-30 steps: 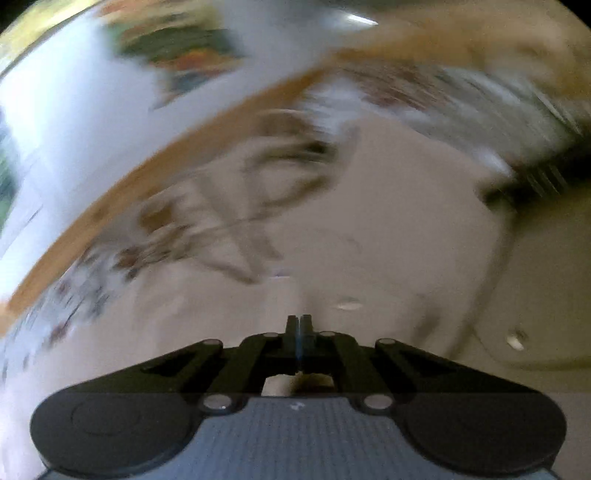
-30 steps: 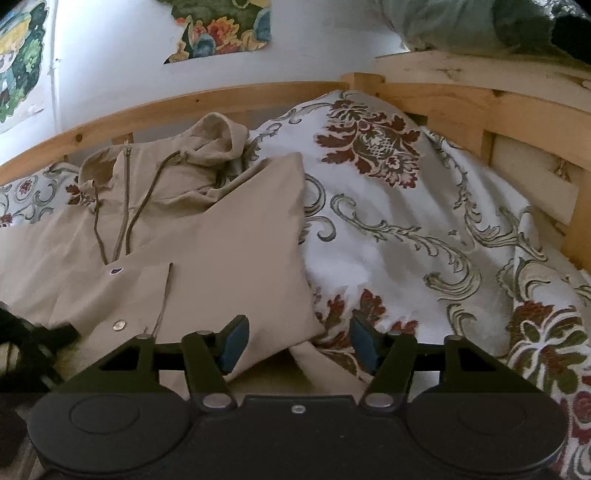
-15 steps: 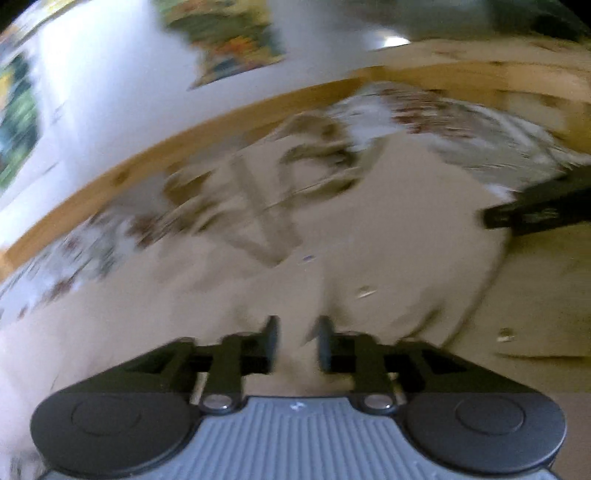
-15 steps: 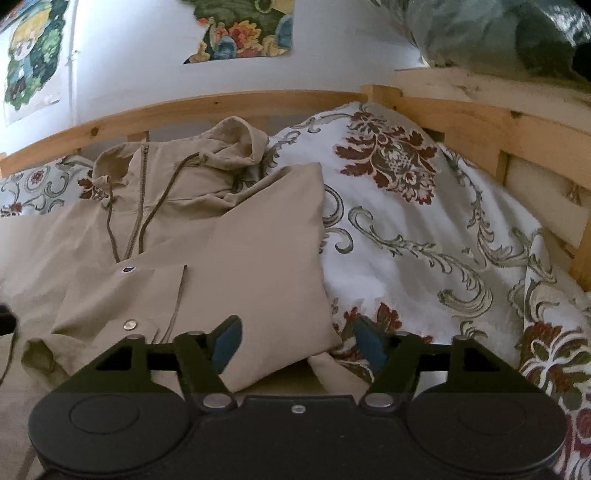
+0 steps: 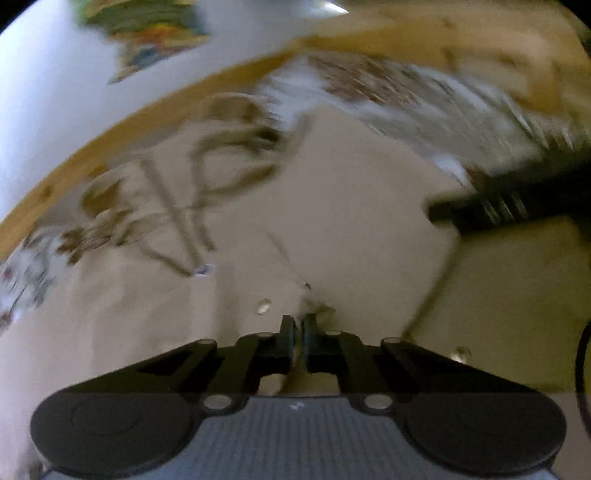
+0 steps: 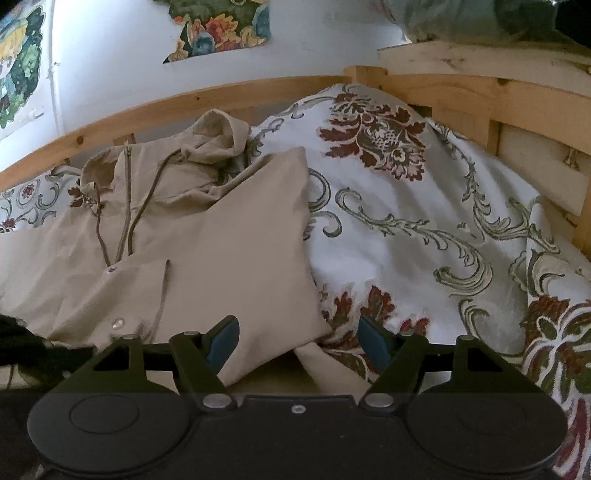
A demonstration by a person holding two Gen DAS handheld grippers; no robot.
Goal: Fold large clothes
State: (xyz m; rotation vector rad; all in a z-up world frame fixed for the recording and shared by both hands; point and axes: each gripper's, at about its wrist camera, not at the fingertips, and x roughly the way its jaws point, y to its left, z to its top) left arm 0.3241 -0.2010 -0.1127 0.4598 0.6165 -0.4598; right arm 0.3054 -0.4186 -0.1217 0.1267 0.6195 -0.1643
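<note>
Lying on the bed point(image 6: 424, 229) near its headboard, the beige hoodie point(image 6: 229, 236) has one side folded in. Left gripper point(image 5: 297, 328) is clamped on its cloth; right gripper point(image 6: 297, 341) is opening, gripping nothing. More folds remain.

Left wrist view is motion-smeared: poster point(image 5: 147, 33) at 11 o'clock unreadable, quilt point(image 5: 406, 96) pattern streaked. Can't tell if the left gripper point(image 5: 298, 332) has jacket point(image 5: 332, 221) cloth pinched. Right wrist view: jacket's lower edge hidden behind the gripper body; dark shape point(image 6: 22, 350) at 9 o'clock cut off by the edge, unidentifiable.
</note>
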